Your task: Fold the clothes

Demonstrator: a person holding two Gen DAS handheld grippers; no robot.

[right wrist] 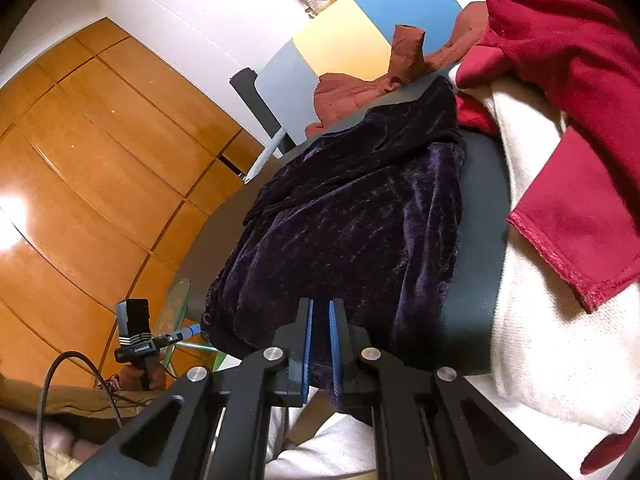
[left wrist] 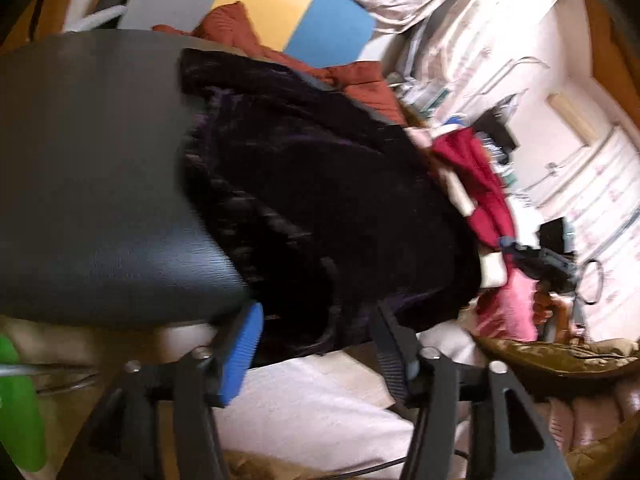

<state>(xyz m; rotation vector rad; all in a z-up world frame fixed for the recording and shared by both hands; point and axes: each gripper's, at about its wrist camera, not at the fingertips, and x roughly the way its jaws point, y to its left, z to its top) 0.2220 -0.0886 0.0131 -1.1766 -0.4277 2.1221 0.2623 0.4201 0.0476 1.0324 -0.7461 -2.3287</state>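
Dark velvet garment (right wrist: 352, 216) lay on the grey worktop (left wrist: 92, 184), near hem hanging over the edge. Right tongs (right wrist: 320, 344) narrow, pinching that hem. Left tongs (left wrist: 316, 344) spread wide at the hem; left view motion-blurred, contact unclear.

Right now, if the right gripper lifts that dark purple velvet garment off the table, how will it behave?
The dark purple velvet garment will likely go floppy: it already lies in soft wrinkles and droops over the edge of the black table. Its sheen suggests a slick pile, so it might slide easily. The right gripper, jaws nearly closed on the hem, would probably raise only that edge, the rest trailing.
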